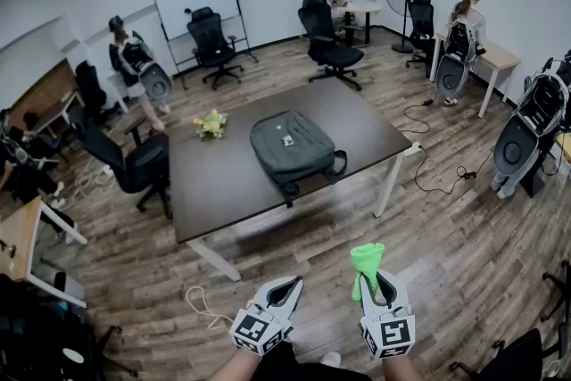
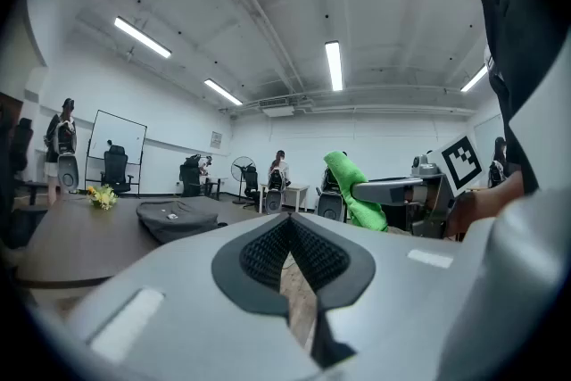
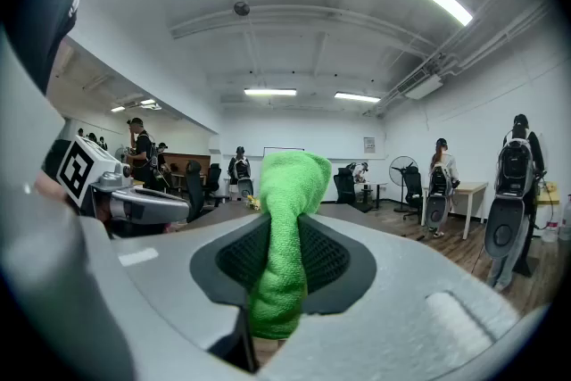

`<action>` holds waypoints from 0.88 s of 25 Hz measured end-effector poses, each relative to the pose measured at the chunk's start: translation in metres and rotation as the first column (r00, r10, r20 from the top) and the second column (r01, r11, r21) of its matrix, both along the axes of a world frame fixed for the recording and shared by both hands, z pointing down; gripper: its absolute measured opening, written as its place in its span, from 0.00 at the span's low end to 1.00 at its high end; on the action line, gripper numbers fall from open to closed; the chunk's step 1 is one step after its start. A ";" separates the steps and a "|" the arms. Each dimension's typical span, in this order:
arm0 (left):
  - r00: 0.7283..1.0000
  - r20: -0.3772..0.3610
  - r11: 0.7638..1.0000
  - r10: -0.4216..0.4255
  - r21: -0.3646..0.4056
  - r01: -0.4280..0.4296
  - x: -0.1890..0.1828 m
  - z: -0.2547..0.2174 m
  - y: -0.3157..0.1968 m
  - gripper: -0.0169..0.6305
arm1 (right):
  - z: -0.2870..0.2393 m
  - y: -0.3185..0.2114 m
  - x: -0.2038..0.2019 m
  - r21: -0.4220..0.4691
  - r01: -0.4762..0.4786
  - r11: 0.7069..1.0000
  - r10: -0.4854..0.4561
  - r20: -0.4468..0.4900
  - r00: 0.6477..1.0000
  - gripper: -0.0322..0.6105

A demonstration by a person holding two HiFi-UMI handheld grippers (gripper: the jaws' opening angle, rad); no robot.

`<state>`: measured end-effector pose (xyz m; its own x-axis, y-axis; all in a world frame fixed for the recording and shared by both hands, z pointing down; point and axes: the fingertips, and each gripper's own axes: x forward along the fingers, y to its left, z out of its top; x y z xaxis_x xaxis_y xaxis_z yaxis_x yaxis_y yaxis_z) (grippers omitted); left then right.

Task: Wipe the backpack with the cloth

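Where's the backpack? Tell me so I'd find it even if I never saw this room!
Look for the big dark table in the middle of the room. A dark grey backpack lies flat near its middle. Its only neighbour there is a small bunch of yellow flowers; the backpack is the big grey lump.

The cloth (image 1: 367, 260) is bright green, the backpack (image 1: 291, 144) dark grey, the table (image 1: 223, 183) dark brown.

Head view looks steeply down at the distant table (image 1: 223, 183); both gripper views share it, seemingly from tabletop height.
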<state>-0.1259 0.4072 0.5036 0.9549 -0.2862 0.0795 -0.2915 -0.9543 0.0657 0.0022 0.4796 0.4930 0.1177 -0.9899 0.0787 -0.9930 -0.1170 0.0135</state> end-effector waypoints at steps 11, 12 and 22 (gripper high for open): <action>0.999 0.041 0.999 -0.012 0.039 0.010 0.013 0.008 -0.005 0.06 | 0.015 -0.009 0.012 -0.026 0.045 0.999 -0.043 0.056 0.998 0.19; 0.999 0.044 0.999 -0.007 0.045 0.005 0.014 0.008 -0.004 0.06 | 0.014 -0.010 0.011 -0.026 0.054 0.998 -0.053 0.060 0.997 0.19; 0.999 0.037 1.000 0.020 0.010 -0.021 0.018 0.001 -0.036 0.06 | -0.001 -0.044 0.011 0.009 0.064 0.998 -0.065 0.119 0.991 0.20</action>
